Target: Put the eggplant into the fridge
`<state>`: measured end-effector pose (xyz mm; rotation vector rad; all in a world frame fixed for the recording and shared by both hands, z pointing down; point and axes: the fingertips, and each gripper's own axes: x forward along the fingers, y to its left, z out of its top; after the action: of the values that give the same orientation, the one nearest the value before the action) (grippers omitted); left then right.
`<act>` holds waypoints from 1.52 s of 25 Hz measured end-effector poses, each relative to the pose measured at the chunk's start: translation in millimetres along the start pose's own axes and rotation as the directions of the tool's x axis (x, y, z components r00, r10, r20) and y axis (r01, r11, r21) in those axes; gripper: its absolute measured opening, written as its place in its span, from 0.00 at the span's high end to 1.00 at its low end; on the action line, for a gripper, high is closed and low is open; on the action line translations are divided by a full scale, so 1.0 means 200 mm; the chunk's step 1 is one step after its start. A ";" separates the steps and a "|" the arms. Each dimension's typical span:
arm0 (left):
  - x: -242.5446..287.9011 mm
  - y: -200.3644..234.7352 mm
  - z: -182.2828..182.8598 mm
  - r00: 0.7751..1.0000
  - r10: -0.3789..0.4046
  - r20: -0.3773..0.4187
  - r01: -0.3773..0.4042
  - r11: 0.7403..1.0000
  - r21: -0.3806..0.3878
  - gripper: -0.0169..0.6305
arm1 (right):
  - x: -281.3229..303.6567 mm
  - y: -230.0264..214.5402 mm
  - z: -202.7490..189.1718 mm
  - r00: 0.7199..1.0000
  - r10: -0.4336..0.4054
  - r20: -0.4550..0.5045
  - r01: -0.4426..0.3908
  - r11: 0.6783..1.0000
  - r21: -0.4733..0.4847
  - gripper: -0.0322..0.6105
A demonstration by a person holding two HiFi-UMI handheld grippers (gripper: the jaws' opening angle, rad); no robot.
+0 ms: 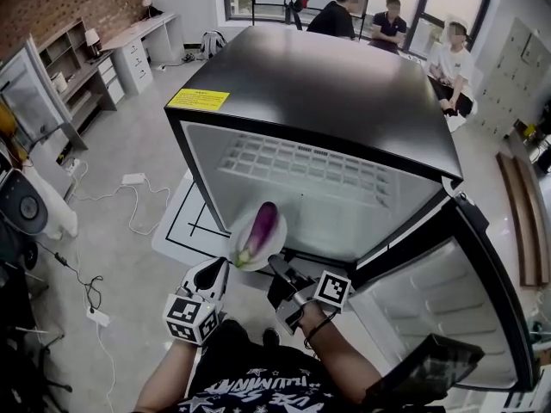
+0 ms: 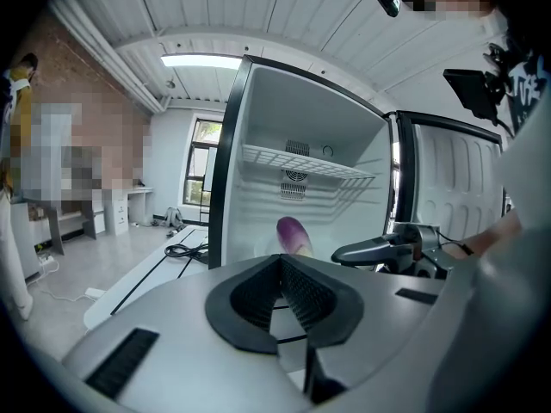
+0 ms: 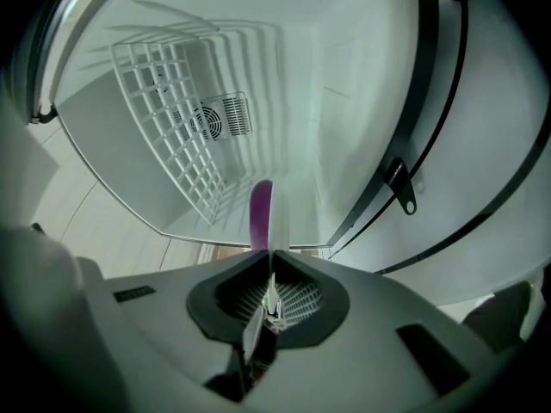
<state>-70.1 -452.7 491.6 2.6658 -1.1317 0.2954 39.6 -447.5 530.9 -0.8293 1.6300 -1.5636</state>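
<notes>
Status check on the eggplant job: roughly halfway, I'd say. The fridge [image 1: 344, 84] is wide open, with its door [image 1: 448, 308] swung out to the right, so that part's sorted. The eggplant [image 1: 261, 229] isn't inside yet, though. It's lying on a small white plate [image 1: 238, 235] held in the air just in front of the opening, below the level of the wire shelf [image 1: 293, 166].

The right gripper [image 1: 275, 268] is doing the carrying. It's rolled onto its side, and its own view shows the jaws pinched nearly shut on the thin rim of the plate, with the purple eggplant poking out just past the tips. The left gripper [image 1: 219, 269] sits right beside the plate's near-left edge. Its jaws look closed together with nothing between them, so my read is that it's only riding along.

What's left: move the plate forward into the compartment, set it down on the shelf or the floor of the fridge, let go and back out. Shutting the door might come after that, though the task doesn't actually ask for it.

One worry is that a one-sided rim grip could let the eggplant roll off.
</notes>
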 end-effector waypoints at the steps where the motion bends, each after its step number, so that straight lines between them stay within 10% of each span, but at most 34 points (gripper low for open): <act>1: 0.01 0.01 0.00 1.000 -0.001 0.001 0.001 1.000 0.000 0.96 | 0.01 0.00 0.01 1.000 0.000 0.003 0.000 1.000 -0.002 0.92; 13: 0.26 0.12 0.04 0.989 -0.145 -0.031 0.146 0.989 0.027 0.96 | 0.18 -0.08 0.28 0.988 -0.031 0.154 0.033 0.999 -0.010 0.92; 38: 0.66 0.00 0.02 0.864 -0.480 -0.149 0.493 0.868 0.062 0.96 | 0.22 -0.31 0.58 0.897 -0.226 0.380 0.224 0.973 0.049 0.92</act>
<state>20.5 -542.8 522.9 2.8510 -0.3818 0.4269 113.5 -549.9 589.3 -1.2721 1.2807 -1.4407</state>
